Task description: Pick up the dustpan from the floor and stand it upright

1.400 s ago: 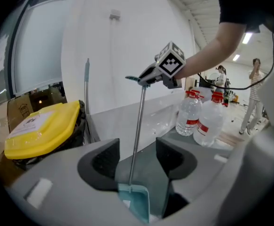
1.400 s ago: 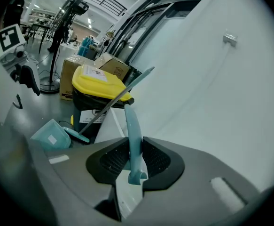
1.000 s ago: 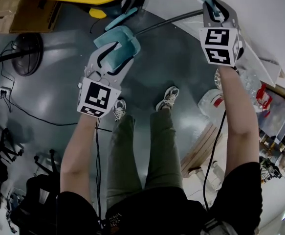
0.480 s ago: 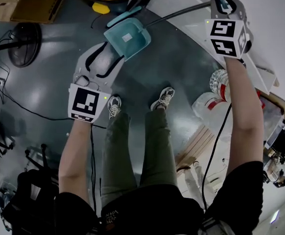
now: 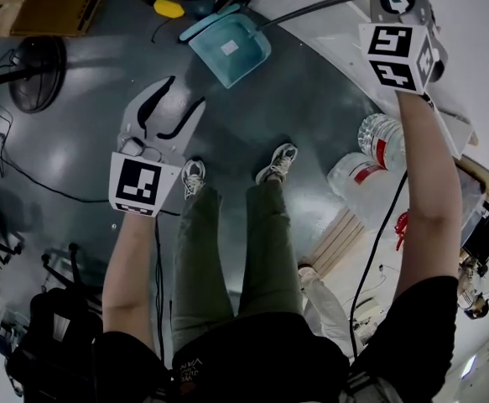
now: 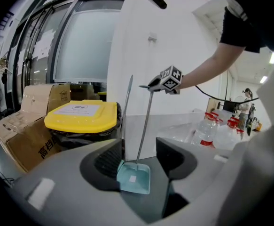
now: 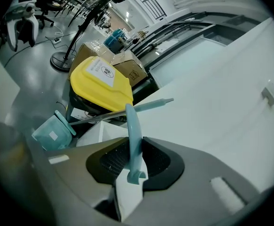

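We're standing the dustpan (image 5: 230, 49) nearly upright, its pan sitting on the floor (image 5: 76, 149) at top centre. The right gripper (image 7: 132, 160) is pinching its handle (image 7: 134, 131), upper right. The left gripper (image 5: 185, 92) is hanging spread, empty. Likely remaining: steadying, letting go.

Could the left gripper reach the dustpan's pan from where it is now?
Probably yes. The left gripper has its jaws open and empty, the pan lies straight ahead of them, and only bare floor lies between. The right gripper grips the handle at its top end, well clear of that path.
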Demonstrator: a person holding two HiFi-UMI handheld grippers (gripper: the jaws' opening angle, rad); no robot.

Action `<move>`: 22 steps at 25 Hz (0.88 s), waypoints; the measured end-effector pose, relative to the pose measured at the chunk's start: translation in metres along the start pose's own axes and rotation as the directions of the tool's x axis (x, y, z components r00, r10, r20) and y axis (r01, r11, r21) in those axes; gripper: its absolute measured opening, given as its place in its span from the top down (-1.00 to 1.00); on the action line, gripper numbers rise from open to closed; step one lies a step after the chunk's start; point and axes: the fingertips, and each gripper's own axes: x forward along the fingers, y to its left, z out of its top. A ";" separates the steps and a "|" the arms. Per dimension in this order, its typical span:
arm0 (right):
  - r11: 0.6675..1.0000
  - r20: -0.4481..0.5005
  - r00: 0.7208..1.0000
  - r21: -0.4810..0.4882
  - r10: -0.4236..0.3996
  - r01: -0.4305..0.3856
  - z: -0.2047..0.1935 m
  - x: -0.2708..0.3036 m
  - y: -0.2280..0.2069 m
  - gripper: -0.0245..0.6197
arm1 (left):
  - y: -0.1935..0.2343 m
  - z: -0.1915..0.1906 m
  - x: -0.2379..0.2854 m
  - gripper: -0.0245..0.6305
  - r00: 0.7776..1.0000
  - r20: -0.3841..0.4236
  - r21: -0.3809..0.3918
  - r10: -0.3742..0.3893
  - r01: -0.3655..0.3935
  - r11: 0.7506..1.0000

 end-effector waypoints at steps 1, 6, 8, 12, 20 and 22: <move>1.000 0.005 1.000 -0.011 0.001 -0.001 0.000 0.000 0.000 0.68 | -0.001 0.001 0.001 0.11 1.000 0.002 -0.001 0.000 0.000 1.000; 0.999 0.010 1.000 -0.036 -0.015 0.015 -0.009 -0.004 -0.005 0.68 | -0.007 0.006 0.001 0.11 1.000 -0.001 -0.016 -0.005 0.005 1.000; 0.999 0.009 1.000 -0.039 -0.024 0.024 -0.012 -0.006 -0.008 0.68 | -0.009 0.006 0.002 0.11 1.000 0.004 -0.013 -0.009 0.009 1.000; 0.999 0.029 0.999 -0.038 -0.026 0.027 -0.014 -0.012 -0.004 0.68 | -0.013 0.003 0.002 0.11 1.000 -0.028 -0.043 -0.015 0.014 0.999; 0.999 0.130 0.991 0.045 0.018 -0.024 0.002 -0.051 0.028 0.64 | -0.020 0.015 0.007 0.11 0.999 -0.009 -0.047 -0.031 0.031 0.998; 0.995 0.150 0.988 0.089 0.031 -0.045 0.003 -0.062 0.035 0.61 | -0.022 0.020 0.008 0.11 0.999 -0.002 -0.044 -0.034 0.033 0.998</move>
